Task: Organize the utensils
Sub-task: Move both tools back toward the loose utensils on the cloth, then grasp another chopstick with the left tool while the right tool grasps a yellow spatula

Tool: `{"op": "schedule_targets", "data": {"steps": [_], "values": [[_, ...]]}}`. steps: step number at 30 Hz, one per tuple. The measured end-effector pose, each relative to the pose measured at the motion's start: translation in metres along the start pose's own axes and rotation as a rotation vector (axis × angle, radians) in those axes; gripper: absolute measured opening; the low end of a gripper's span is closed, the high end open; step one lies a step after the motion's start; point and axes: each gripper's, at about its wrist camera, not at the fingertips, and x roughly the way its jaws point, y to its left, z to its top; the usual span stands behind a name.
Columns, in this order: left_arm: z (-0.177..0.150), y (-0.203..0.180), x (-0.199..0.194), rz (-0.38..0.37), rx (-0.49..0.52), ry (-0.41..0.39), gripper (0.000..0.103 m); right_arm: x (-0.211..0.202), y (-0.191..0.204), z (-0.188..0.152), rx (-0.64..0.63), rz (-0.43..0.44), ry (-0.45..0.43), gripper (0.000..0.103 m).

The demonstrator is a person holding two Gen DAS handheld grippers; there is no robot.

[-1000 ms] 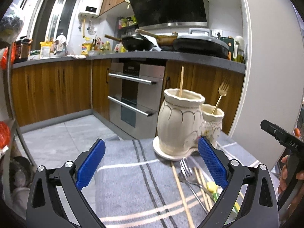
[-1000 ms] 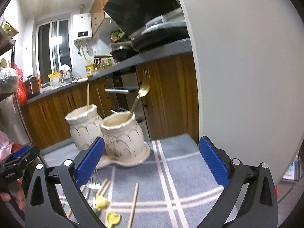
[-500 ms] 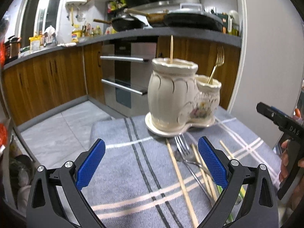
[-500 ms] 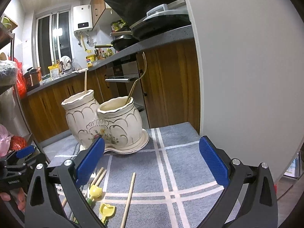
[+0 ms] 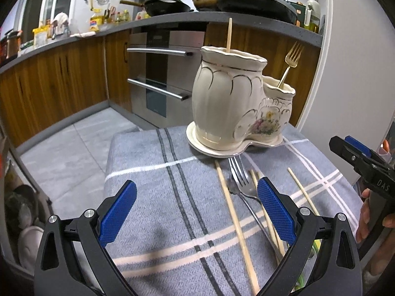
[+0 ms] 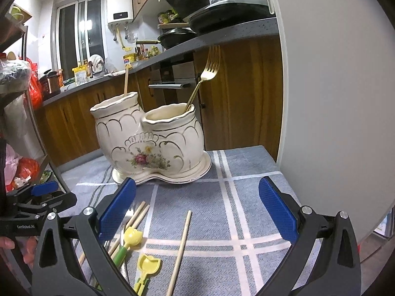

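While both cameras had tipped downward over the past second, the entries stood as follows.

Left wrist view, change: the ceramic holder (image 5: 237, 108) sat further off and higher in frame than a second before, and more of the striped cloth (image 5: 153, 187) showed; judged a pull back and tilt toward the loose utensils.
Left wrist view, gripper: left gripper (image 5: 196, 209) spread wide, nothing between its blue pads.
Left wrist view, stock: silver fork (image 5: 240, 185) and several chopsticks (image 5: 233, 212) lay flat on the cloth, near the right pad; one more chopstick (image 5: 300, 190) lay apart to the right.
Left wrist view, already filed: one chopstick upright in the tall pot, gold fork (image 5: 290, 61) in the low pot.

Right wrist view, change: the holder (image 6: 153, 143) appeared lower and nearer the frame's middle; more cloth and utensils came into sight.
Right wrist view, gripper: right gripper (image 6: 196, 209) wide apart and empty.
Right wrist view, stock: single chopstick (image 6: 182, 241) lay between the pads, slightly below them; two yellow plastic utensils (image 6: 145, 268) lay by the left pad.
Judgement: sorting barely begun; next pick unclear.
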Motion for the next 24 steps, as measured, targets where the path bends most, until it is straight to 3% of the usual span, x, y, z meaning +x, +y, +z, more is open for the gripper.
{"op": "schedule_targets", "data": {"steps": [6, 8, 15, 24], "values": [[0.0, 0.004, -0.001, -0.004, -0.008, 0.027, 0.092, -0.001, -0.002, 0.0, 0.003, -0.006, 0.002, 0.098], [0.0, 0.003, -0.001, -0.011, 0.0, 0.034, 0.074, -0.001, -0.002, 0.0, 0.006, -0.01, 0.001, 0.098], [-0.01, -0.016, 0.009, -0.089, 0.074, 0.116, 0.043, 0.002, 0.001, 0.0, 0.001, -0.012, 0.004, 0.098], [-0.017, -0.032, 0.033, -0.068, 0.138, 0.22, 0.034, 0.001, -0.005, 0.003, 0.015, -0.026, -0.003, 0.098]]}}
